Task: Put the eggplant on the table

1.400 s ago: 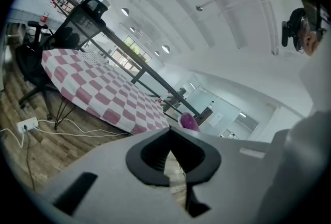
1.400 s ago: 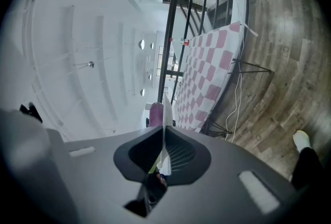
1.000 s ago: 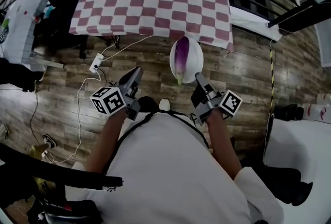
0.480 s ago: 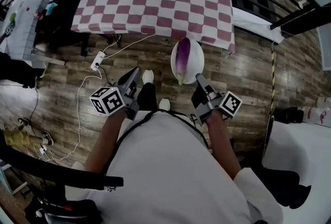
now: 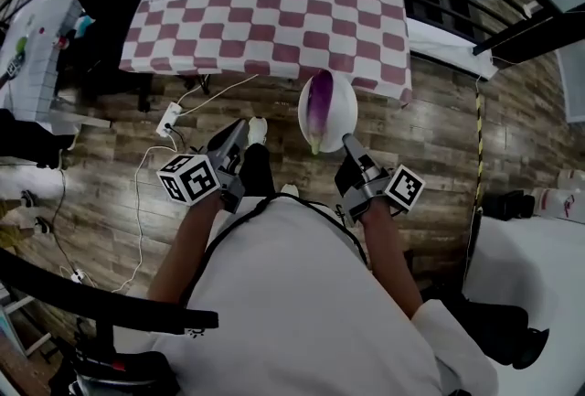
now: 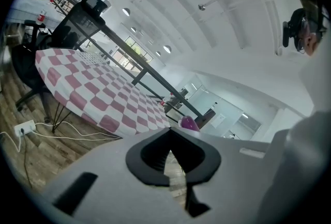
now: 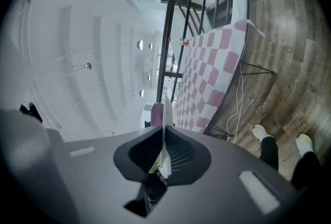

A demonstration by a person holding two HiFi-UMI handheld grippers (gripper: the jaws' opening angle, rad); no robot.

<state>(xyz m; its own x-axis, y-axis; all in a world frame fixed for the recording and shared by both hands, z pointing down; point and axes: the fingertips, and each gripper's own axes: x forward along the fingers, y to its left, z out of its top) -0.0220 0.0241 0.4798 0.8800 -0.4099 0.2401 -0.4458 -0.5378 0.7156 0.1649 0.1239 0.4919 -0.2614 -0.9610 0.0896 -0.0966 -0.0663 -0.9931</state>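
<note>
Grips the plate (image 5: 344,107) rim in the clenched right gripper (image 5: 348,141), with eggplant (image 5: 319,100) on it, just short of the table (image 5: 265,10). Holds the left gripper (image 5: 239,128) closed and empty, further back from the table.

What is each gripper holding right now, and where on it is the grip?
The right gripper pinches the white plate by its near rim, and the eggplant lies on that plate. The left gripper holds nothing.

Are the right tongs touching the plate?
Touching. The right gripper view shows the right tongs shut on the rim of the plate, seen edge-on.
</note>
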